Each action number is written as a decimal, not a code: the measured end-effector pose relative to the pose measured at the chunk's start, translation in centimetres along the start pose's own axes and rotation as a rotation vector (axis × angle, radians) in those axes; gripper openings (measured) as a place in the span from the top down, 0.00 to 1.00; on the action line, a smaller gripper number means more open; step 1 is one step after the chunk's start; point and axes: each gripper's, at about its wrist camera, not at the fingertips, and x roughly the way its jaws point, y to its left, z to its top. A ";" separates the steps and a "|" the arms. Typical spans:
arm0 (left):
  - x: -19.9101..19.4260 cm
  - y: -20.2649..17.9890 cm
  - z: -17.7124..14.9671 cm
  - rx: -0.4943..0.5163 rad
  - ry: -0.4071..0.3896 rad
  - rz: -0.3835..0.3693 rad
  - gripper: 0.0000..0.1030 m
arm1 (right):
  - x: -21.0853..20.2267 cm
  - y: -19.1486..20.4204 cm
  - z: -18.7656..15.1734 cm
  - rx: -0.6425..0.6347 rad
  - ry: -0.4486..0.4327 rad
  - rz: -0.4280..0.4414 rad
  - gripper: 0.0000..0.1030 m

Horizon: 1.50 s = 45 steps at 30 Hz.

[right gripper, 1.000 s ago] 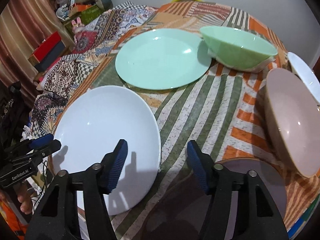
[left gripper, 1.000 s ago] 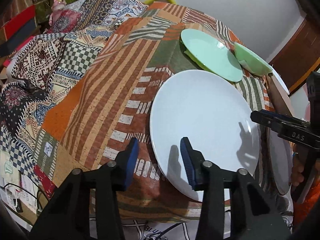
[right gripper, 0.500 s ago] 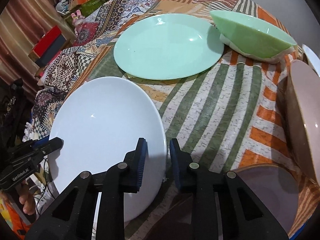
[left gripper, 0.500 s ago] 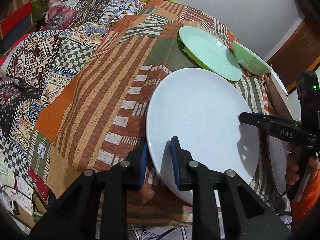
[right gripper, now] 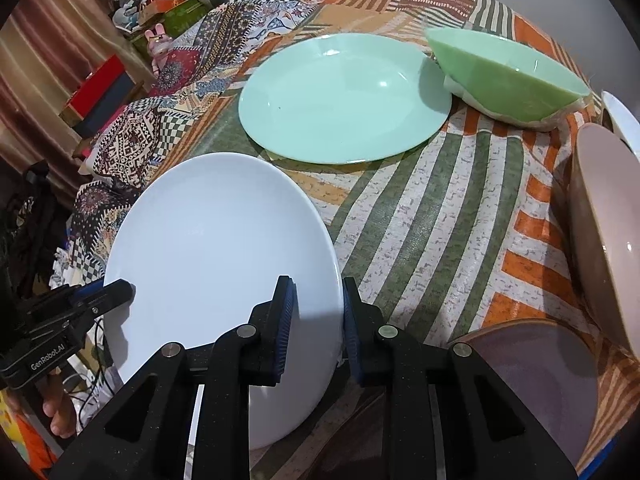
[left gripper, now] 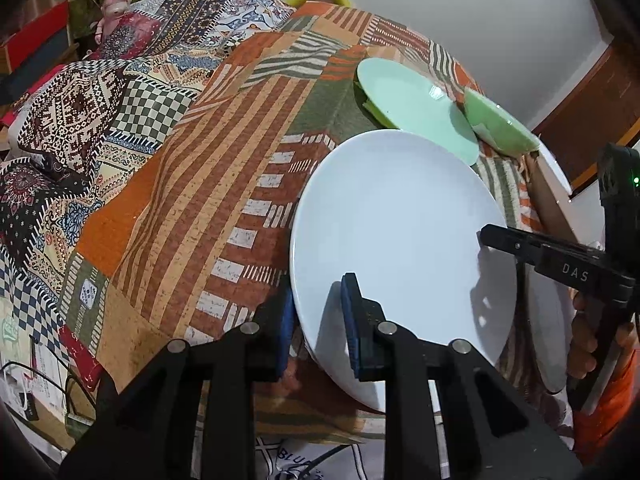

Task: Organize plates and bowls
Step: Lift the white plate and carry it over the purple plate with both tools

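Observation:
A large white plate [left gripper: 400, 240] [right gripper: 216, 260] lies at the near edge of the patchwork tablecloth [left gripper: 224, 184], overhanging it slightly. My left gripper [left gripper: 316, 320] is shut on its left rim, one blue pad above and one below. On the opposite rim my right gripper [right gripper: 318, 320] is shut the same way. Each gripper shows in the other's view: the right one [left gripper: 492, 240], the left one [right gripper: 116, 290]. Farther back sit a mint green plate [left gripper: 412, 108] [right gripper: 344, 96] and a tilted green bowl [left gripper: 496, 124] [right gripper: 508, 76].
A pink bowl [right gripper: 604, 232] leans at the right, with a white dish [right gripper: 620, 120] behind it. A mauve plate [right gripper: 532, 360] lies near the front right. Patterned bedding [left gripper: 80, 120] and boxes lie left of the table. A hand [left gripper: 580, 344] grips the right tool.
Both grippers went from open around the white plate's rim to shut on it. The hands have barely moved since the jaws came together.

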 end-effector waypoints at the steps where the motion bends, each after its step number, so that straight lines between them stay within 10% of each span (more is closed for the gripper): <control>1: -0.3 -0.1 0.0 -0.001 -0.008 0.003 0.78 | -0.2 0.0 0.0 0.001 -0.006 0.003 0.79; 45: -7.7 -14.0 -1.8 0.228 -0.135 -0.049 0.78 | -13.2 -6.3 -7.3 0.134 -0.273 0.025 0.79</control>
